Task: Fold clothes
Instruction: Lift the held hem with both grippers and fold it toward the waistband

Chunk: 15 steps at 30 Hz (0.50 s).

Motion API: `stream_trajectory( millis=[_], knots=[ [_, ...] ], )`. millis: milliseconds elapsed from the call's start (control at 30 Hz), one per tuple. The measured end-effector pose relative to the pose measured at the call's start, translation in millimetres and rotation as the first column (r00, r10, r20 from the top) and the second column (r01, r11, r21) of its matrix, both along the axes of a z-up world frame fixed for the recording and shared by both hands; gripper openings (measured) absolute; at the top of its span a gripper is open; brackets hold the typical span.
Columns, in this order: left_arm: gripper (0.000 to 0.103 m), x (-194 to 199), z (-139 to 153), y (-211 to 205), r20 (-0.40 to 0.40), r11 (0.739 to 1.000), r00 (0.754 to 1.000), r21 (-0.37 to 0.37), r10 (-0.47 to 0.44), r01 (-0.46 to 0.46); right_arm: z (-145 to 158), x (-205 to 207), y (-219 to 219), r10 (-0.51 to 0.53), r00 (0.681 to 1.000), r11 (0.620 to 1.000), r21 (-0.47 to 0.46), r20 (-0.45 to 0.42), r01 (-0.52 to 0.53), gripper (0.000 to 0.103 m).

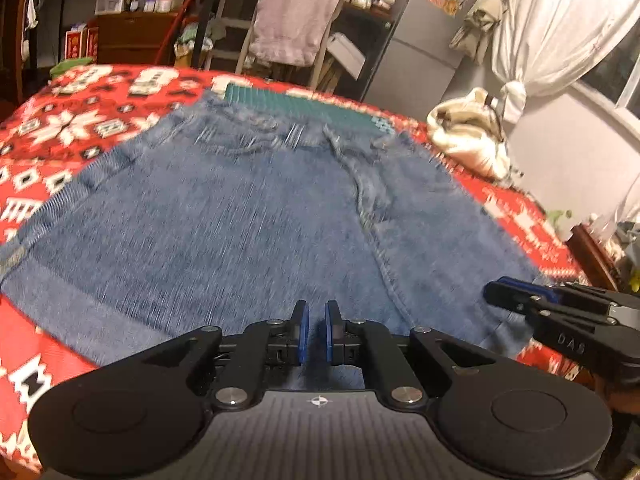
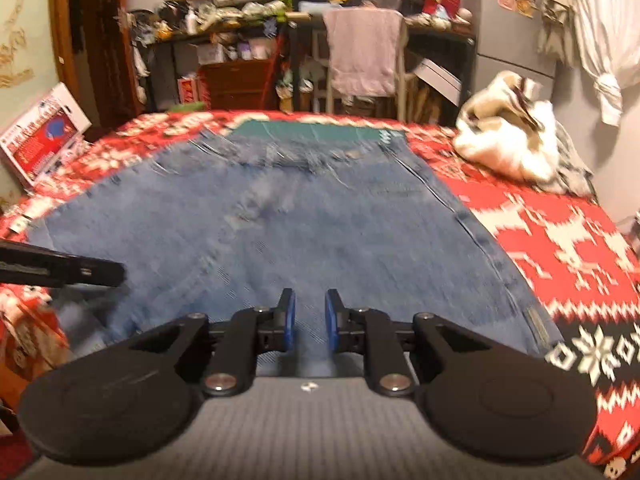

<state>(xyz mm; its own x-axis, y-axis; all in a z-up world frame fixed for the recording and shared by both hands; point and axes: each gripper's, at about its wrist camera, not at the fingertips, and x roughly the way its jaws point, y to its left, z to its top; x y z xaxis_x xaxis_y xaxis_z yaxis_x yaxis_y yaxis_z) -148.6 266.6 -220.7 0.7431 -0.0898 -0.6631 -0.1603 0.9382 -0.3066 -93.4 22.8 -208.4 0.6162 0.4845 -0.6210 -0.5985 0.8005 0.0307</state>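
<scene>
Denim jeans [image 1: 224, 216] lie flat on the red blanket [image 1: 60, 128], waistband at 12 o'clock from both grippers. Left gripper [image 1: 316, 332] and right gripper [image 2: 310, 320] hover over the near edge, slightly open, holding nothing.

A cluttered room under warm indoor light. A chair [image 2: 362, 56] draped with a pinkish towel [image 1: 294, 20] stands before crowded dark shelves [image 2: 224, 12]. A grey refrigerator [image 1: 424, 40] carries stickers, and tied white curtains [image 1: 560, 24] hang beside a window [image 1: 624, 72].
</scene>
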Motion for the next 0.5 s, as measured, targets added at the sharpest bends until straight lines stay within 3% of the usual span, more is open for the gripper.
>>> stream_trajectory(
  millis=[200,500],
  knots=[
    [0.007,18.0,-7.6,-22.9,-0.046,0.997,0.996,0.028,-0.074,0.076,-8.2,-0.9,28.8,0.065,0.997,0.997,-0.028,-0.043,-0.067,0.018],
    [0.006,-3.1,-11.0,-31.9,-0.037,0.995,0.996,0.049,-0.086,0.088,-21.3,-27.5,26.8,0.11,0.993,0.991,-0.073,-0.047,-0.113,0.016]
  ],
)
